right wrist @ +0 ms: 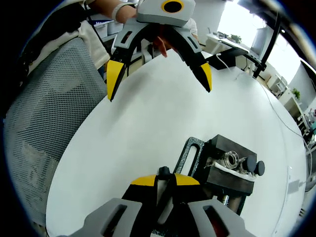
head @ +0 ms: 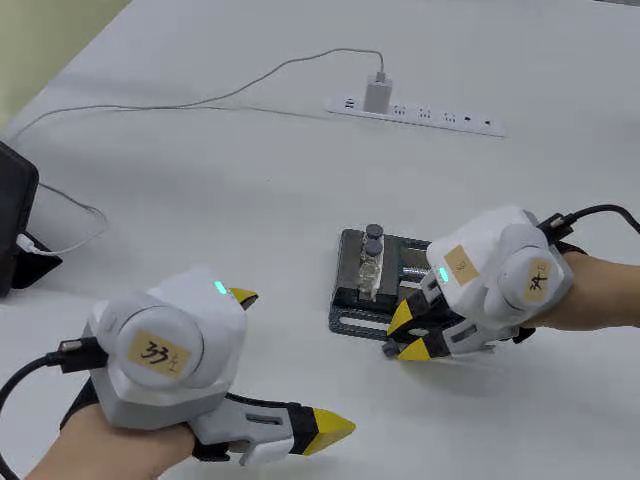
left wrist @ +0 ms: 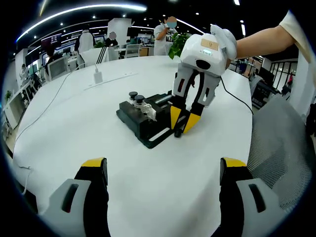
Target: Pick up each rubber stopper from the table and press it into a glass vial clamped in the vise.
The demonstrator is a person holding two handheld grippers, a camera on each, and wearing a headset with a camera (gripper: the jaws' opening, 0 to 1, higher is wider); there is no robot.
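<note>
My right hand-held gripper (head: 405, 335) is pinched together on a small dark stopper (right wrist: 164, 171), tips low against the tabletop (head: 200, 200) just beside the vise (head: 348, 300) base. The stopper is too small to tell its axis. Two vials (head: 371, 262) stand upright in the vise, dark caps up. My left hand-held gripper (left wrist: 163, 165) hangs with jaws apart over bare tabletop, well clear of the vise.

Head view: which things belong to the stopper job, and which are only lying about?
Job: vise, two stoppered vials, stopper in the right gripper, open left gripper.
Lying about: power strip, white charger, black device.
</note>
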